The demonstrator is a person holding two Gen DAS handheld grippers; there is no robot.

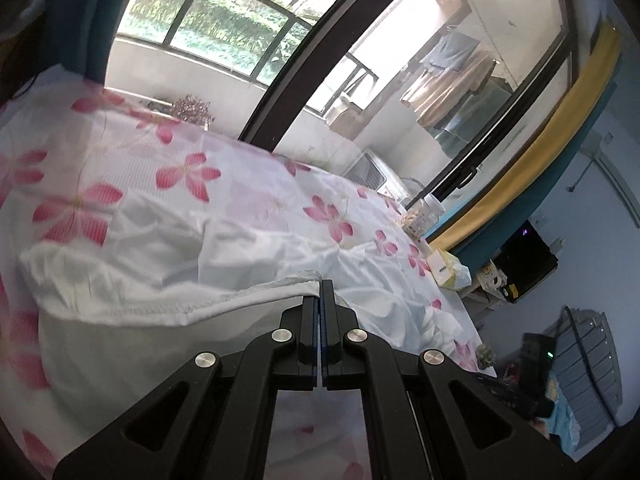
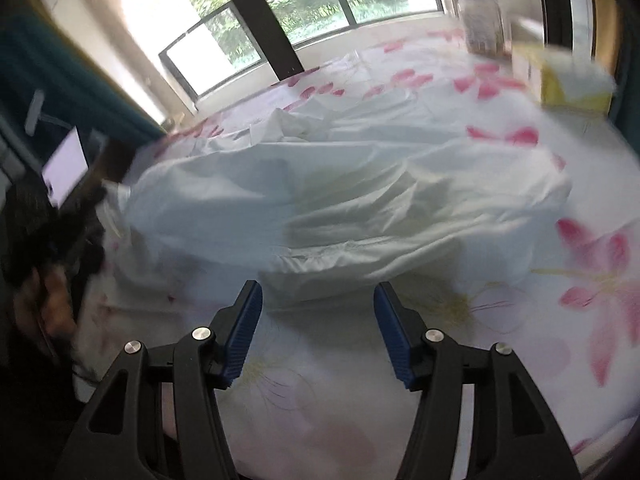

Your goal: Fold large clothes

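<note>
My left claw (image 1: pixel 321 285) is clamped on the stitched hem of the white garment (image 1: pixel 168 264), holding that edge up off the flowered sheet (image 1: pixel 80 200). My right claw (image 2: pixel 318 296) stands apart with nothing between its blue pads (image 2: pixel 244 332), just short of the garment's near edge. The garment lies rumpled across the middle of the sheet. A yellow box (image 2: pixel 568 80) sits at the far right.

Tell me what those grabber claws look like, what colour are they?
Both are black plastic. The left gripper and right gripper each have two straight fingers on angled arms with cut-out holes, joined by shiny round silver bolts. The inside pads are bright blue with tiny ridges. No cables or writing show.
</note>
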